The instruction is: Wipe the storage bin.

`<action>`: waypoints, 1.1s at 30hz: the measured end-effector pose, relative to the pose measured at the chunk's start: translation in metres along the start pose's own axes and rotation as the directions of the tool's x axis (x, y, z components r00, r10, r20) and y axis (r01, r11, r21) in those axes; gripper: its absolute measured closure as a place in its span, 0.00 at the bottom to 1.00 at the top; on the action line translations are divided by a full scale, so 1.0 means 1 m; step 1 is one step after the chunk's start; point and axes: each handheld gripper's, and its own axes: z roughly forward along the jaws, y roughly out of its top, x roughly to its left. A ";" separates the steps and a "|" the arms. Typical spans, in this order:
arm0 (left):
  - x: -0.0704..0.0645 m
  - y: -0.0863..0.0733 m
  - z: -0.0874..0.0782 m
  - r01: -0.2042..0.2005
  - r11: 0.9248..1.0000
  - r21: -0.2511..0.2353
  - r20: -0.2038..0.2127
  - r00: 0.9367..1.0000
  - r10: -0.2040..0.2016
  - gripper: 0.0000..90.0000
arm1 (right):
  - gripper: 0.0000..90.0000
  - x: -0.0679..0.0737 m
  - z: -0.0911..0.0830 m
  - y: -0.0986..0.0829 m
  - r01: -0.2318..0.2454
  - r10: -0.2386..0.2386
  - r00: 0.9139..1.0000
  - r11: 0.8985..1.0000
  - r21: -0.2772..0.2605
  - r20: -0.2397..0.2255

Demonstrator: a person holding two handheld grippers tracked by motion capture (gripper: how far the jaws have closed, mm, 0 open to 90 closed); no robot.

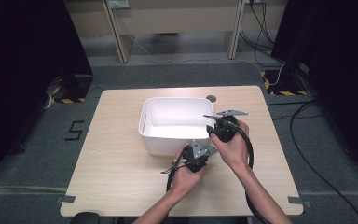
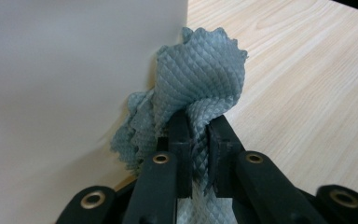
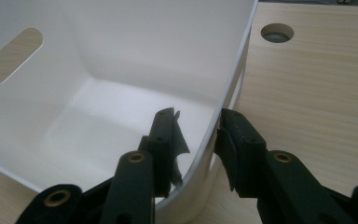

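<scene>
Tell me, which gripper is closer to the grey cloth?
Left. The left gripper has its jaws shut on the grey waffle cloth, right beside the white bin's outer wall. The right gripper is apart from the cloth, its jaws straddling the bin's rim.

A pale wooden table (image 1: 116, 177) fills the frame's centre — a round hole (image 1: 211, 98) near its far edge, grey floor (image 1: 23, 158) around, cables (image 1: 307, 154) at right.

This looks like a lab or test room: a bare wooden table (image 1: 121, 177) stands on grey carpet (image 1: 307, 154), black curtains (image 1: 18, 56) close both sides, cables (image 1: 270, 32) trail across the floor, and yellow-black warning tape (image 1: 284, 92) marks stand bases.
</scene>
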 end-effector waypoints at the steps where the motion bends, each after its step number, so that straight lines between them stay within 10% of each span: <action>1: 0.000 0.001 0.000 0.002 1.000 -0.009 0.001 1.000 -0.002 0.91 | 0.75 0.000 0.000 0.000 -0.001 0.001 1.000 1.000 0.000 0.001; 33: -0.003 0.033 -0.033 -0.052 0.995 -0.082 0.001 0.999 0.052 0.91 | 0.74 -0.001 0.000 0.000 0.000 0.000 1.000 1.000 0.001 -0.001</action>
